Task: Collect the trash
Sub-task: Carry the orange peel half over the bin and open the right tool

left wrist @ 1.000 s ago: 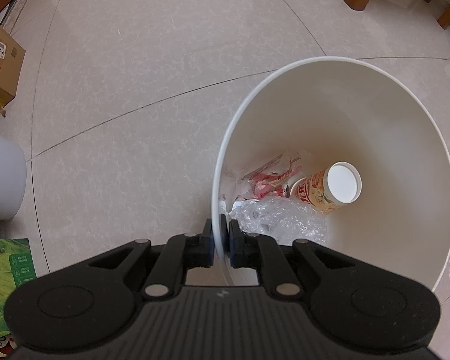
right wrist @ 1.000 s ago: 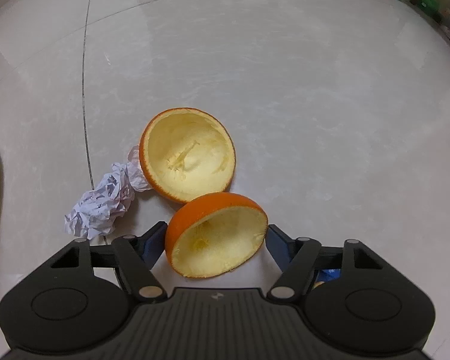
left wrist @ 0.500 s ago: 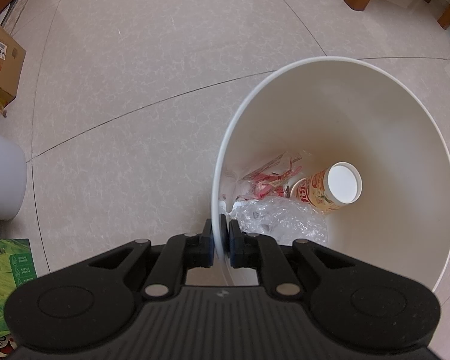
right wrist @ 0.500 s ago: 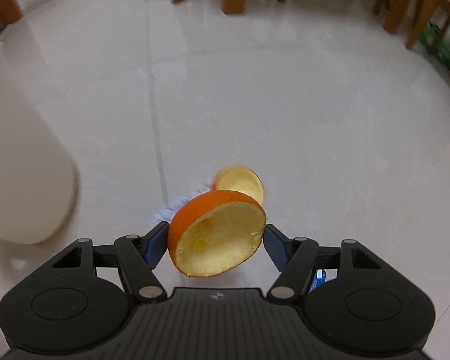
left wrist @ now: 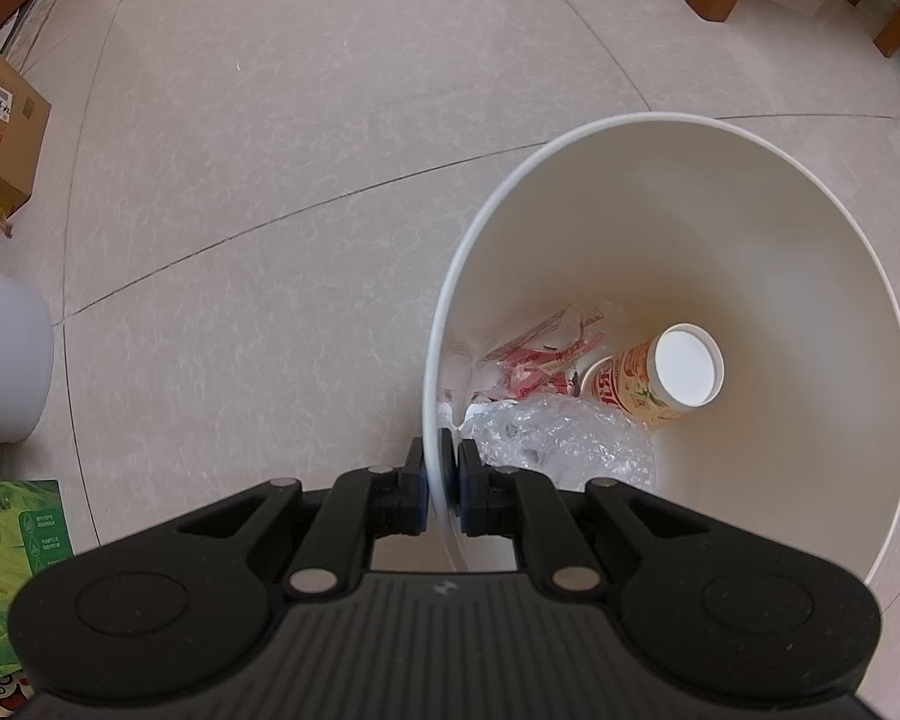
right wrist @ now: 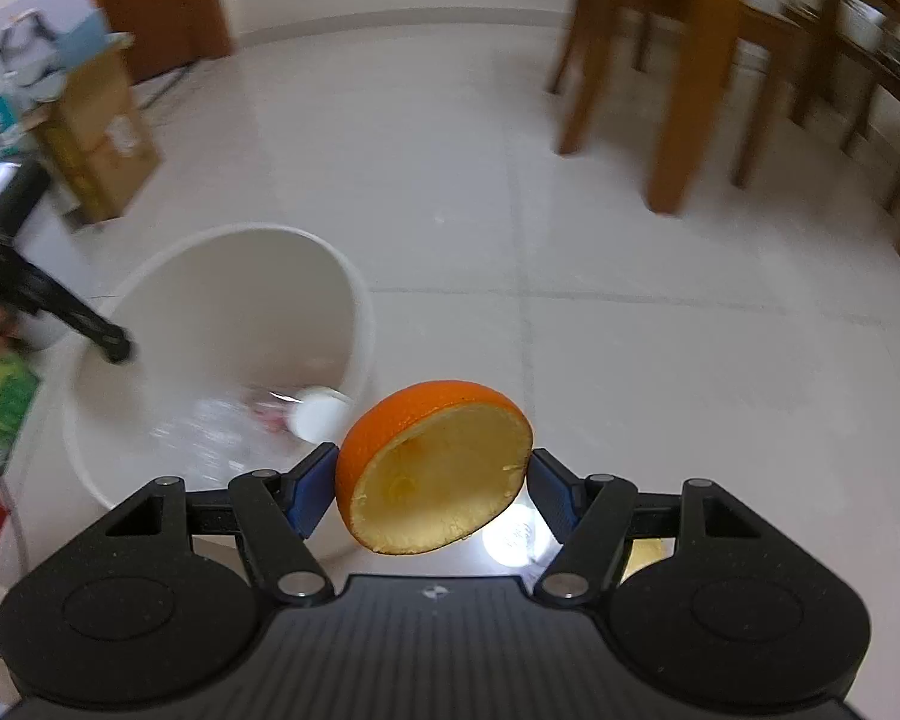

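Note:
My left gripper (left wrist: pixel 441 483) is shut on the near rim of the white trash bin (left wrist: pixel 750 228), one pad outside the wall and one inside. At the bin's bottom lie a paper cup (left wrist: pixel 654 381), red-and-white wrappers (left wrist: pixel 540 357) and crumpled clear plastic (left wrist: pixel 564 441). In the right wrist view my right gripper (right wrist: pixel 432 489) is shut on a hollowed orange peel half (right wrist: pixel 435 471), held in the air to the right of the bin (right wrist: pixel 222 300). The left gripper (right wrist: pixel 111 345) shows there as a black arm on the bin's left rim, with a hand at the frame edge.
Wooden chair and table legs (right wrist: pixel 684 78) stand at the back right. Cardboard boxes (right wrist: pixel 99 138) sit behind the bin, one of them (left wrist: pixel 3 126) at the far left. A white cylinder (left wrist: pixel 3 360) and a green carton (left wrist: pixel 12 564) lie left of the bin.
My right gripper has risen from the floor with the orange peel half and swung toward the bin, leaving the other peel half and a paper ball behind. The left gripper has kept still on the rim.

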Tool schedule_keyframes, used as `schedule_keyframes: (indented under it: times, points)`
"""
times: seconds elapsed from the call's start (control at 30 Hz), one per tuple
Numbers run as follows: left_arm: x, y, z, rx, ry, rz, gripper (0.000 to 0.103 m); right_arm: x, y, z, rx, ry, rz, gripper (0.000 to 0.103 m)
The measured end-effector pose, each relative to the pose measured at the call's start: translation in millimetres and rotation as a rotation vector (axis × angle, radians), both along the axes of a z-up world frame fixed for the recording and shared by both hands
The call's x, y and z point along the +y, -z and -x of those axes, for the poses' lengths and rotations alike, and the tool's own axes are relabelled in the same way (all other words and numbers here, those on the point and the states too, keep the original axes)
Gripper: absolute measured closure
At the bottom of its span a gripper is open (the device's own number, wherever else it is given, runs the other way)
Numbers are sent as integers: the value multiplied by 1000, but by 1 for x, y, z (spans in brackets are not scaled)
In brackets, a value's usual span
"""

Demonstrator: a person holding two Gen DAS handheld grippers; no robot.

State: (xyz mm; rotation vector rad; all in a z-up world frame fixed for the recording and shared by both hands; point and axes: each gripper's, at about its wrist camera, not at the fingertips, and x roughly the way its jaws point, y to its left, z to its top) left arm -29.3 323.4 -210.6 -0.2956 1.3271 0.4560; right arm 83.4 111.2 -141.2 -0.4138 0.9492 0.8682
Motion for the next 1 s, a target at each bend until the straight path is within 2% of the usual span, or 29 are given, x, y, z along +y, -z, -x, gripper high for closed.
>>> schedule_keyframes:
  times: [0.3, 0.57, 0.63, 0.7, 1.0]
  points:
    - [-2, 1, 0, 2, 2, -4, 95, 53, -16, 17, 56, -123, -17, 30]
    - [-1, 1, 0, 1, 1, -2, 95, 82, -11, 30, 69, -180, 8, 30]
    - [-1, 1, 0, 1, 0, -1, 95, 83, -8, 33, 52, -191, 12, 22]
    - [-1, 0, 0, 1, 2, 0, 95, 81, -10, 37, 18, -190, 3, 0]
    - [0, -1, 0, 0, 3, 3, 95, 65, -11, 26, 13, -134, -10, 0]
